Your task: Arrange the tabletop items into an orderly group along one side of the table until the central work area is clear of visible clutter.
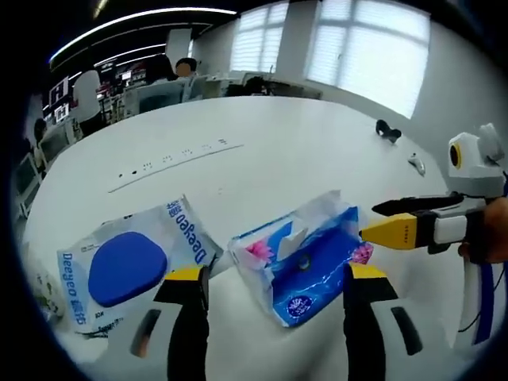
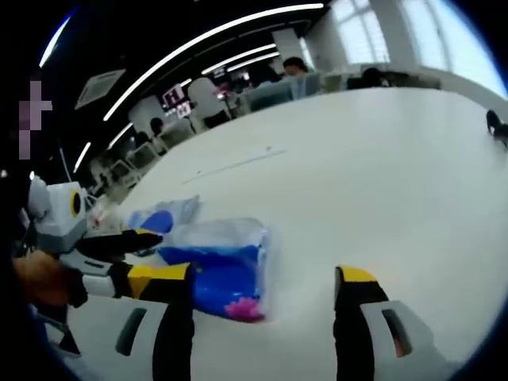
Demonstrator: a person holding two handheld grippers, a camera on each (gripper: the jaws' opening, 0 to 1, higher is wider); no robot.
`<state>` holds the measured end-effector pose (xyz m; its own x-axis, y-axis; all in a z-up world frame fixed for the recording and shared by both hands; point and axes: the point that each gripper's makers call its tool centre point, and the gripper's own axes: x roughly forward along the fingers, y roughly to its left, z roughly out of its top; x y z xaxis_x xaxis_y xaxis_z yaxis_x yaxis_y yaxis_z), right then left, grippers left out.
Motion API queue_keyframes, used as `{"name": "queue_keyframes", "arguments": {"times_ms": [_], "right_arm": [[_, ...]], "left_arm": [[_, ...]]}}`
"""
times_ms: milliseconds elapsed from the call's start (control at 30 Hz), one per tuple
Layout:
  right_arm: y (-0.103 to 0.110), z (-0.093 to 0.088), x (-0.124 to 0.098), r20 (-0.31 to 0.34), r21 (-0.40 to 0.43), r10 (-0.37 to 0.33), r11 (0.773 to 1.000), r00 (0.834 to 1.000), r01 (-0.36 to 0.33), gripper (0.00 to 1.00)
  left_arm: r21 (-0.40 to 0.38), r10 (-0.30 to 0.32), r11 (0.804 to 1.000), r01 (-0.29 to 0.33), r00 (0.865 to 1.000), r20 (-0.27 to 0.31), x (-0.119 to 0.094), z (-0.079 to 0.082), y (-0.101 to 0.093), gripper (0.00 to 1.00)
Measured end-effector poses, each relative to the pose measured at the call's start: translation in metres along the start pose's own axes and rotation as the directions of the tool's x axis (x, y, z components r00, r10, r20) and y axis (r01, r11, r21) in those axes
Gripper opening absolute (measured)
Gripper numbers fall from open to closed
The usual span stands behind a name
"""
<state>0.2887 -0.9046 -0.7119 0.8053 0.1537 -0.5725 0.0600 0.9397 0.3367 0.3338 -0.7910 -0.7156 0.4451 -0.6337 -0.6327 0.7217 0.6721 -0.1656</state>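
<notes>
A wide white worktop (image 1: 262,143) was seen in the left gripper view, with two soft packs lying near its close edge. The left gripper (image 1: 274,290) was held just above the worktop with its yellow-tipped fingers (image 1: 186,278) spread apart and nothing between them. Beyond them, a blue and white tissue pack (image 1: 305,258) with pink flower prints was lying tilted, its top slit showing a white sheet. To its left, a white wipes pack (image 1: 131,266) with a large blue oval was lying flat, just beside the tissue pack; the word "Deeyeo" could be read along its edges, while the smaller print was too small to be read. The right gripper (image 1: 389,218) was seen entering from the right, its yellow and black fingers drawn close together at the tissue pack's far corner; whether the pack was touched could not be told. In the right gripper view, the right gripper (image 2: 262,294) appeared with fingers (image 2: 357,290) well apart and empty, which was at odds with the other view, so its state could not be told. The tissue pack (image 2: 222,266) was lying by the left finger, with the wipes pack (image 2: 163,216) behind it, and the left gripper (image 2: 135,254) was seen at the left. Small dark things (image 1: 387,131) were lying far off on the worktop.
</notes>
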Motion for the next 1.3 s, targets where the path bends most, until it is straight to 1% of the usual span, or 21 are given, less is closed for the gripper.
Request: {"name": "queue_keyframes", "arguments": {"times_ms": [33, 133, 267, 400, 633, 667, 800, 867, 967, 1167, 1300], "right_arm": [[0.001, -0.001, 0.0, -0.004, -0.004, 0.001, 1.0, 1.0, -0.001, 0.61], [0.002, -0.001, 0.002, -0.005, -0.005, 0.003, 1.0, 1.0, -0.003, 0.55], [0.003, -0.002, 0.005, -0.011, -0.01, 0.004, 1.0, 1.0, -0.004, 0.49], [0.005, -0.002, 0.007, -0.015, -0.012, 0.007, 1.0, 1.0, -0.007, 0.43], [0.008, 0.0, 0.009, -0.017, -0.019, 0.011, 1.0, 1.0, -0.011, 0.34], [0.008, 0.001, 0.009, -0.017, -0.018, 0.011, 1.0, 1.0, -0.011, 0.32], [0.009, 0.002, 0.01, -0.021, -0.023, 0.012, 1.0, 1.0, -0.012, 0.25], [0.01, 0.002, 0.011, -0.021, -0.016, 0.013, 1.0, 1.0, -0.013, 0.21], [0.01, 0.002, 0.01, -0.024, -0.017, 0.011, 1.0, 1.0, -0.011, 0.13], [0.008, 0.002, 0.01, -0.025, -0.009, 0.001, 1.0, 1.0, -0.002, 0.03], [0.007, 0.002, 0.009, -0.021, 0.0, -0.001, 1.0, 1.0, 0.001, 0.01]], "left_arm": [[-0.013, -0.014, 1.0, 0.014, 1.0, -0.006, 0.001, -0.002, -0.002, 0.61], [-0.012, 0.003, 1.0, -0.003, 1.0, -0.009, 0.001, -0.002, 0.001, 0.57], [-0.016, 0.006, 1.0, -0.006, 1.0, -0.007, 0.001, -0.001, 0.003, 0.51], [-0.037, 0.024, 0.999, -0.025, 1.0, -0.006, 0.0, -0.001, 0.008, 0.39], [-0.038, 0.035, 0.999, -0.035, 0.999, -0.009, -0.001, -0.001, 0.011, 0.32], [-0.039, 0.035, 0.999, -0.035, 0.999, -0.009, -0.001, -0.001, 0.011, 0.29], [-0.043, 0.042, 0.998, -0.042, 0.999, -0.012, 0.0, -0.002, 0.013, 0.25], [-0.047, 0.036, 0.998, -0.037, 0.999, -0.024, 0.001, -0.005, 0.012, 0.2], [-0.042, 0.05, 0.998, -0.051, 0.998, -0.03, -0.001, -0.006, 0.013, 0.15], [-0.043, 0.047, 0.998, -0.049, 0.998, -0.032, 0.0, -0.006, 0.015, 0.12], [-0.042, 0.038, 0.998, -0.039, 0.999, -0.029, -0.002, -0.005, 0.013, 0.11]]}}
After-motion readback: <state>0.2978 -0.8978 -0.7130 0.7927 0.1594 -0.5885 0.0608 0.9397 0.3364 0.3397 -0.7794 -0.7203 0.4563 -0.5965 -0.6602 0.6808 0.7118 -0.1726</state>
